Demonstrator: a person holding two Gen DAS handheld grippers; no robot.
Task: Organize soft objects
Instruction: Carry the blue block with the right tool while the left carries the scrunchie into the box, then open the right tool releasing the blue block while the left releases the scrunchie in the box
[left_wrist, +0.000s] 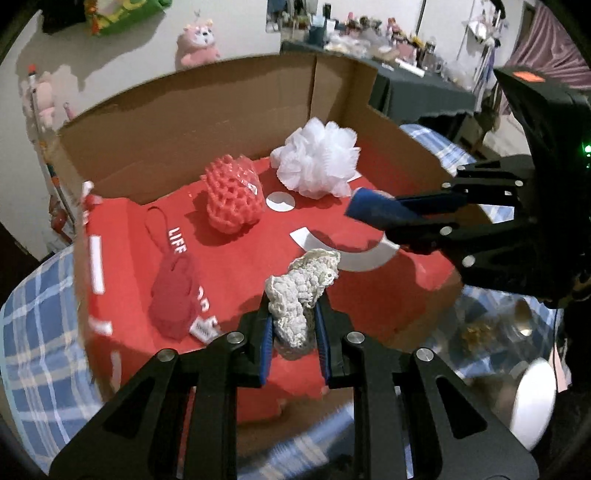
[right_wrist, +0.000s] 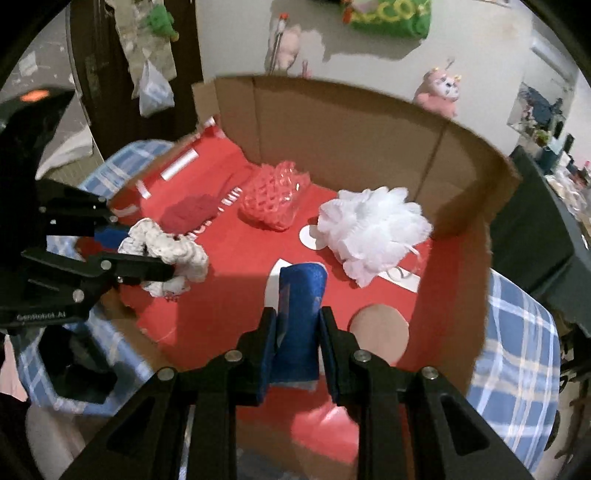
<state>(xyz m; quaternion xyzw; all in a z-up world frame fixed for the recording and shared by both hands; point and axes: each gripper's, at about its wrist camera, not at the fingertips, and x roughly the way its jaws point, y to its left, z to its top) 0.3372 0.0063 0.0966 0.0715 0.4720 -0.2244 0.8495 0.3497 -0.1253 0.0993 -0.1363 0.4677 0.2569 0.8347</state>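
An open cardboard box (left_wrist: 184, 129) with a red printed lining (left_wrist: 280, 236) holds a white mesh pouf (left_wrist: 317, 160), a pink net scrubber (left_wrist: 232, 199) and a dark red knitted piece (left_wrist: 173, 295). My left gripper (left_wrist: 293, 314) is shut on a cream crocheted piece (left_wrist: 295, 295) over the box's near edge. My right gripper (right_wrist: 297, 317) is shut on a blue sponge-like piece (right_wrist: 301, 295) above the lining, in front of the white pouf (right_wrist: 373, 232). Each gripper shows in the other's view: the right gripper (left_wrist: 391, 216) and the left gripper (right_wrist: 147, 245).
The box (right_wrist: 351, 129) stands on a blue plaid cloth (left_wrist: 33, 332). A pink plush toy (left_wrist: 197, 42) hangs on the wall behind. A dark table (left_wrist: 424, 92) crowded with small items stands at the back right. A white round object (left_wrist: 532, 402) lies outside the box.
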